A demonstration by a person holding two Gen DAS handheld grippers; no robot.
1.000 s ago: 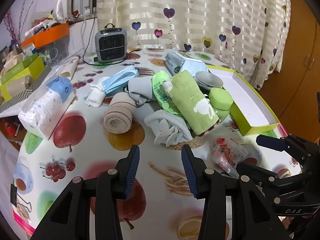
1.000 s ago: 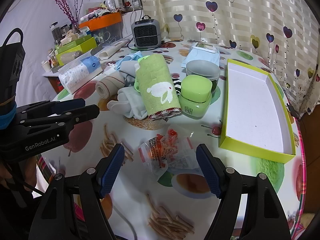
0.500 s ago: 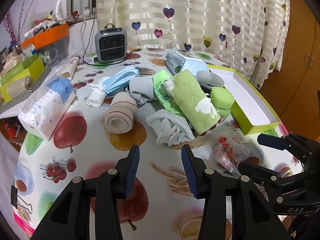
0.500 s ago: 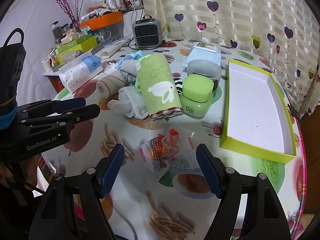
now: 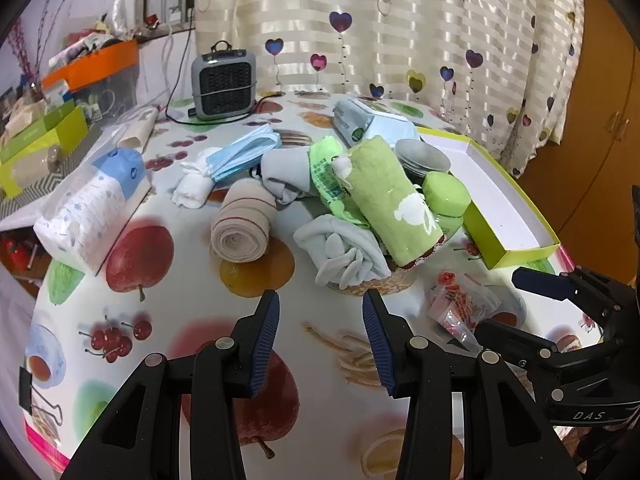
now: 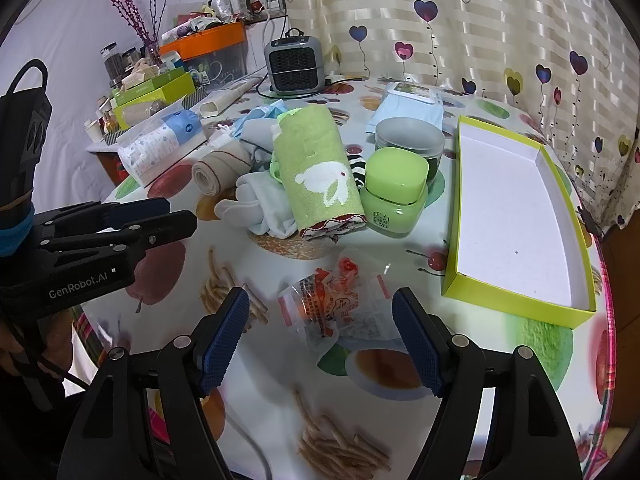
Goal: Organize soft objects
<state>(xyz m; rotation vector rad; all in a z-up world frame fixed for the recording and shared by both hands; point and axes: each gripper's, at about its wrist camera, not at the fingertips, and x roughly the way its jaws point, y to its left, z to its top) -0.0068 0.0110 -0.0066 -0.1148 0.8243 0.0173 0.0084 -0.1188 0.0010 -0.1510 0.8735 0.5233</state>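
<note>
Centre frame, green towel roll (image 6: 320,172) leans on the soft pile beside the green jar (image 6: 394,196); left gripper (image 5: 320,334) and right gripper (image 6: 320,334) both gape, empty. Pulling the roll risks toppling the jar.

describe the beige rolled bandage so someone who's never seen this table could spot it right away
Start at the grey heater at the back of the fruit-print table and come toward the pile of soft things. On the pile's left edge lies the rolled bandage: the only beige, tightly coiled roll, with thin red stripes.
</note>
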